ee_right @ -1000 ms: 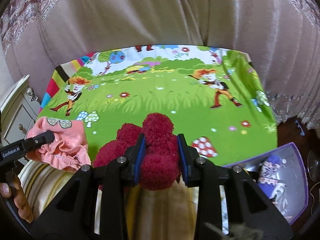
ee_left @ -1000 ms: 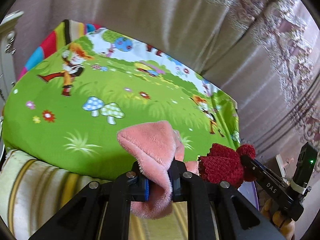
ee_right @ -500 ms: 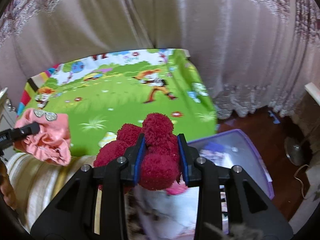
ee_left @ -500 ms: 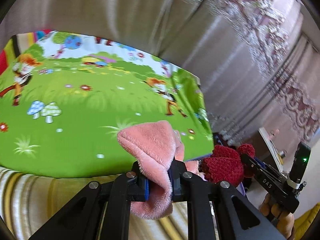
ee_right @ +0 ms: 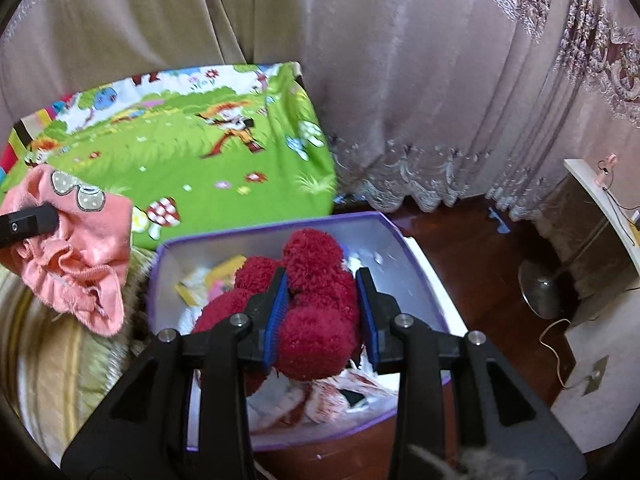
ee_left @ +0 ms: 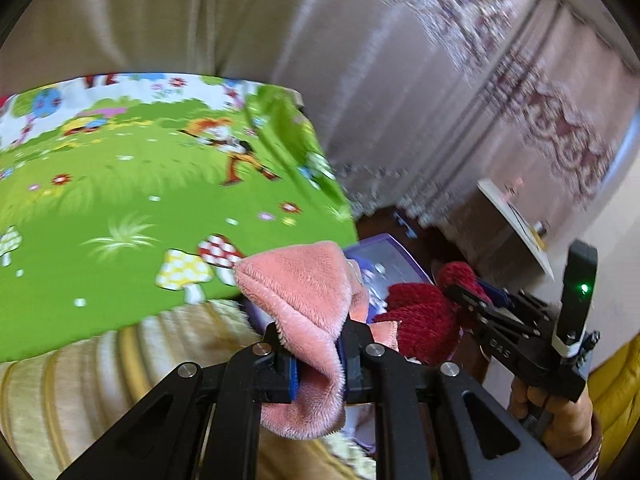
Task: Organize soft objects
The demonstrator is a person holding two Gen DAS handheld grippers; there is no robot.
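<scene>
Mauve pleated curtains (ee_right: 400,60) with lace hem fill the back wall. Dark wood floor (ee_right: 472,248). Fan base (ee_right: 540,292) beside a white-topped cabinet (ee_right: 600,216).

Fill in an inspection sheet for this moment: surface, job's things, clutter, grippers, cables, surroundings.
Surface: green cartoon bedspread, bare.
Job's things: pink garment; red fluffy toy over the purple bin.
Clutter: mixed soft items inside the bin.
Grippers: left tool shut on the garment; right tool shut on the toy.
Cables: cord on the floor.
Surroundings: curtains, fan base, white furniture.
</scene>
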